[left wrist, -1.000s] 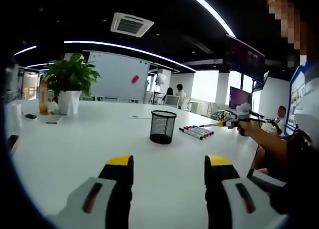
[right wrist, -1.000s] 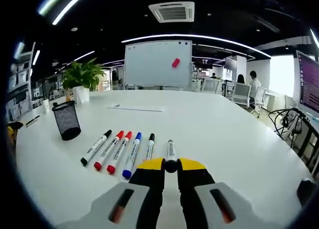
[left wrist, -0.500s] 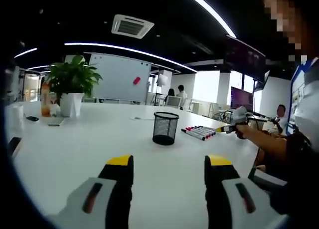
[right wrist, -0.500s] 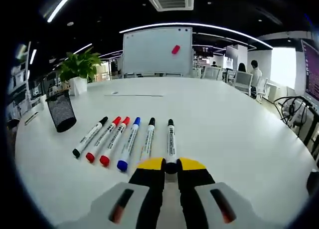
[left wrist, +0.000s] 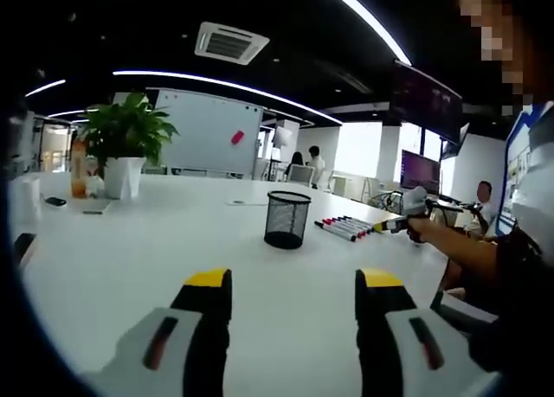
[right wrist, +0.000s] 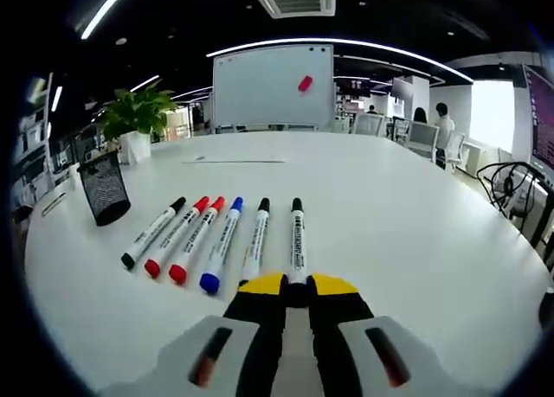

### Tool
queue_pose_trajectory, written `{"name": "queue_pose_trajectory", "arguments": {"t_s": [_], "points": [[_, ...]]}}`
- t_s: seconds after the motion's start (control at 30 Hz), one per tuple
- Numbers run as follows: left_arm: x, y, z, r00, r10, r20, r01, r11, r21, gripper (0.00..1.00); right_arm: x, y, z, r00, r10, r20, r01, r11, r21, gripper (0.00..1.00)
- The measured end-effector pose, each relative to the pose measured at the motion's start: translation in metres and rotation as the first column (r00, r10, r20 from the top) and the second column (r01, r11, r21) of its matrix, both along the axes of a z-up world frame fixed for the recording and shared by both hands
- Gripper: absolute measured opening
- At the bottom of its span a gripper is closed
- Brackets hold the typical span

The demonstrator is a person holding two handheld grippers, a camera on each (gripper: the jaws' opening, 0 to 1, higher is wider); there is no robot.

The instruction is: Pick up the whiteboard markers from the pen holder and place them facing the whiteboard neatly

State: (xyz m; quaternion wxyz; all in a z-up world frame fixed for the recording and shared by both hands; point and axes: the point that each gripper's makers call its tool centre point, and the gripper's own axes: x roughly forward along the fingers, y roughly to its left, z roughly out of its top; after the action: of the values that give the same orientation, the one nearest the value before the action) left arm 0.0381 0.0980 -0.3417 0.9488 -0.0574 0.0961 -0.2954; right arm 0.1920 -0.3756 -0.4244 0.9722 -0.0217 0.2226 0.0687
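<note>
Six whiteboard markers lie side by side on the white table [right wrist: 415,233], caps toward the whiteboard [right wrist: 273,90]: black [right wrist: 153,233], red [right wrist: 177,235], red [right wrist: 197,239], blue [right wrist: 222,241], black [right wrist: 257,240], and a rightmost black marker [right wrist: 297,240]. My right gripper [right wrist: 297,286] is shut on the near end of that rightmost marker, low over the table. The black mesh pen holder [right wrist: 104,188] stands left of the row. In the left gripper view the pen holder [left wrist: 286,218], the marker row [left wrist: 346,228] and the hand-held right gripper [left wrist: 402,220] show. My left gripper [left wrist: 294,284] is open and holds nothing.
A potted plant [left wrist: 125,142] and a bottle [left wrist: 78,168] stand at the far left of the table. A ruler-like strip [right wrist: 234,162] lies farther back. Office chairs and people are beyond the table at the right [right wrist: 433,142]. A person's arm [left wrist: 467,254] reaches in from the right.
The right gripper has come down and forward with the black marker, bringing it level with the row on the table. The left gripper has stayed put and open.
</note>
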Motion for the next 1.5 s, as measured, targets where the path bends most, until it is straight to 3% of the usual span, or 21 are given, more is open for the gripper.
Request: {"name": "queue_pose_trajectory", "arguments": {"t_s": [0.33,0.47,0.57,0.77,0.93,1.03,1.17,1.27,1.33,1.5], "points": [[-0.001,-0.002,0.004,1.0,-0.005,0.011,0.005,1.0,0.002,0.58,-0.001,0.002,0.001,1.0,-0.009,-0.004,0.009,0.998,0.068,0.14],[-0.001,-0.001,0.003,1.0,-0.002,0.01,0.002,1.0,0.005,0.58,-0.002,0.002,0.004,1.0,-0.01,-0.018,0.012,0.993,0.12,0.2],[-0.002,0.001,0.005,1.0,0.004,0.014,-0.004,1.0,0.003,0.58,-0.005,0.002,0.016,1.0,-0.017,0.022,0.013,0.985,0.171,0.2],[-0.002,-0.001,0.006,1.0,-0.002,0.019,0.002,1.0,0.0,0.58,-0.012,-0.004,0.028,0.998,-0.034,0.058,0.025,0.987,0.158,0.21],[-0.004,-0.003,0.008,1.0,-0.014,0.025,0.014,1.0,0.0,0.58,-0.008,-0.009,0.014,0.999,-0.043,0.02,0.039,0.988,0.15,0.21],[-0.004,-0.002,0.01,0.999,-0.011,0.03,0.011,1.0,0.0,0.58,-0.012,-0.007,0.017,0.998,-0.048,0.029,0.043,0.986,0.161,0.21],[-0.005,0.002,0.011,0.999,0.001,0.032,-0.001,1.0,-0.004,0.58,-0.016,0.0,0.029,0.997,-0.039,0.071,0.025,0.982,0.187,0.22],[-0.003,0.005,0.007,1.0,0.006,0.026,-0.005,1.0,-0.006,0.58,-0.02,0.017,0.054,0.986,-0.004,0.165,-0.032,0.975,0.219,0.27],[-0.001,0.006,0.003,1.0,0.01,0.01,-0.01,1.0,-0.013,0.58,-0.027,0.036,0.073,0.972,0.056,0.228,-0.11,0.967,0.231,0.31],[-0.002,0.005,0.007,1.0,0.006,0.01,-0.006,1.0,-0.027,0.56,-0.046,0.085,0.115,0.918,0.195,0.344,-0.256,0.956,0.141,0.38]]}}
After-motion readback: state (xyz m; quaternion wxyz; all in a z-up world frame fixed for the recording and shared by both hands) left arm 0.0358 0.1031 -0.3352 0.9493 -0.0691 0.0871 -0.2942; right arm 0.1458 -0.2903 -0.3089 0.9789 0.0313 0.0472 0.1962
